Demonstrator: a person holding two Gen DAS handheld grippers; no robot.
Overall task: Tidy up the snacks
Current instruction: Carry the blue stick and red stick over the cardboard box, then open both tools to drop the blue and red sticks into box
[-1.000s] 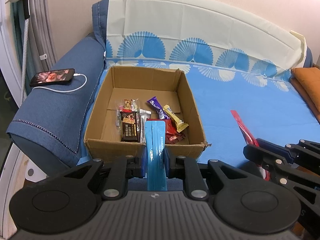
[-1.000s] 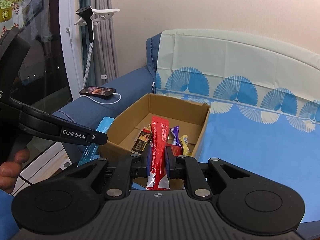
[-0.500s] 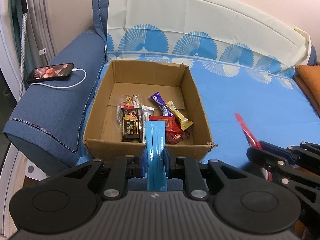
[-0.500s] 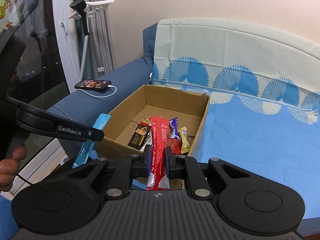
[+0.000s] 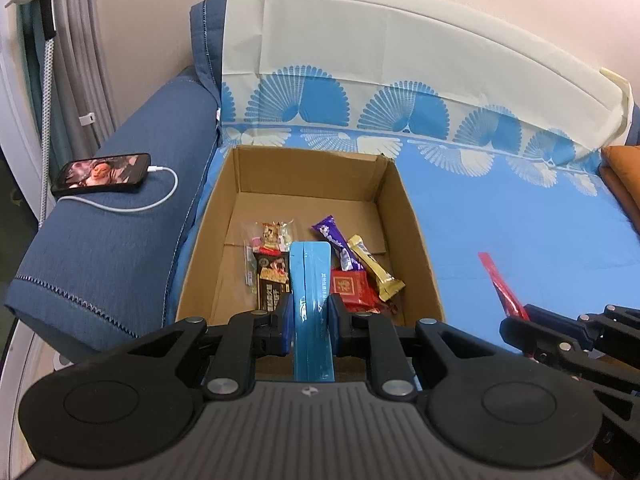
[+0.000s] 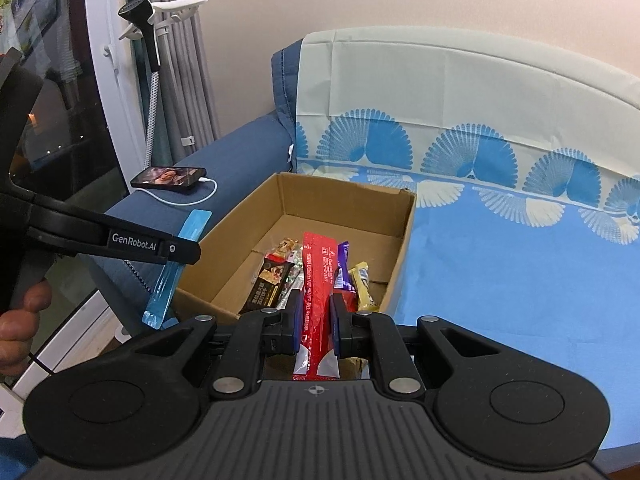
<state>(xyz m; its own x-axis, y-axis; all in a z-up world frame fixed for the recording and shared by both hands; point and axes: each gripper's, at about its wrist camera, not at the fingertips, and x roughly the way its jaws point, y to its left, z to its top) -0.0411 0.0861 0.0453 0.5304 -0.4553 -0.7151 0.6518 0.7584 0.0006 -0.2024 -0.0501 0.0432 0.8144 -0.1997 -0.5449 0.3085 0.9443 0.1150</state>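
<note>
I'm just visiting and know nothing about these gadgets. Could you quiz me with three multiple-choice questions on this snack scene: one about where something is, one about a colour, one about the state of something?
1. Where does the black smartphone lie?
A. on the blue sofa armrest
B. inside the cardboard box
C. on the patterned blue sheet

2. What colour is the long snack packet in the right gripper?
A. purple
B. red
C. gold

3. What state is the left gripper in?
A. wide open, holding nothing
B. shut on nothing
C. shut on a flat blue packet

Answers:
1. A: the black smartphone rests on the blue sofa armrest, with a white cable plugged in, beside the open cardboard box.
2. B: the long red snack packet stands between the jaws of the right gripper.
3. C: the left gripper has its jaws pressed on the flat blue packet.
</note>
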